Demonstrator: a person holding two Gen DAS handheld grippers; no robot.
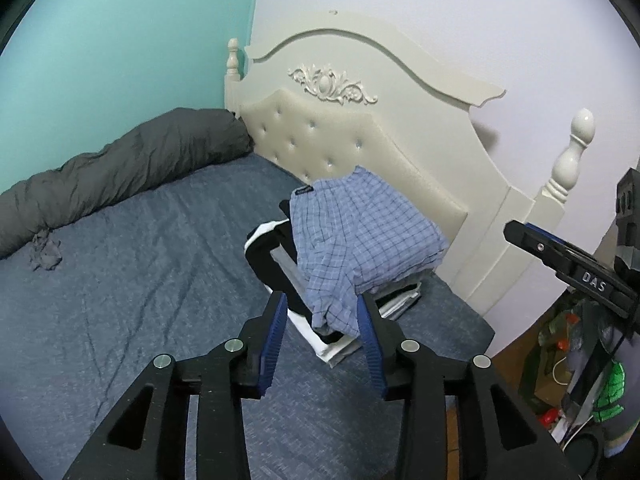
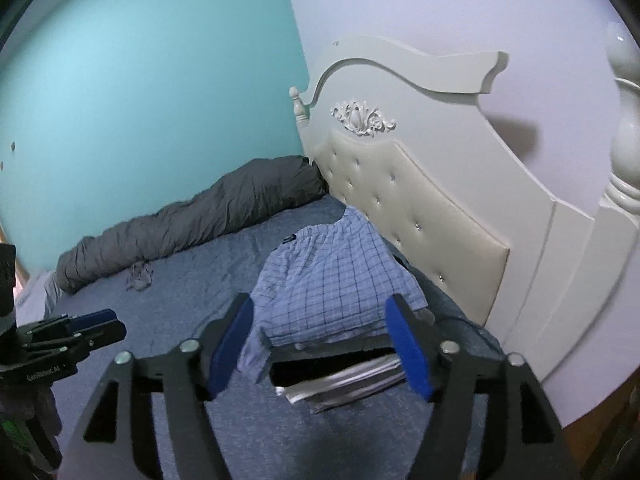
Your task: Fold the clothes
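A blue plaid garment point(image 1: 360, 232) point(image 2: 332, 272) lies folded on top of a stack of black, white and grey folded clothes point(image 1: 332, 348) point(image 2: 344, 380). The stack sits on the bed beside the headboard. My left gripper point(image 1: 320, 300) hovers open just in front of the stack's near corner, with nothing pressed between its blue pads. My right gripper point(image 2: 319, 300) stands wide open above the stack's front edge, gripping nothing. Each gripper also shows at the edge of the other's view: the right gripper point(image 1: 520, 236) and the left gripper point(image 2: 108, 322).
The blue bed sheet point(image 1: 140, 280) stretches to the left. A rolled grey duvet point(image 1: 120, 172) point(image 2: 192, 220) lines the teal wall, with a small crumpled grey cloth point(image 1: 44, 252) point(image 2: 138, 276) beside it. The cream headboard point(image 1: 360, 132) point(image 2: 440, 208) stands behind the stack. Floor clutter point(image 1: 580, 360) lies right of the bed.
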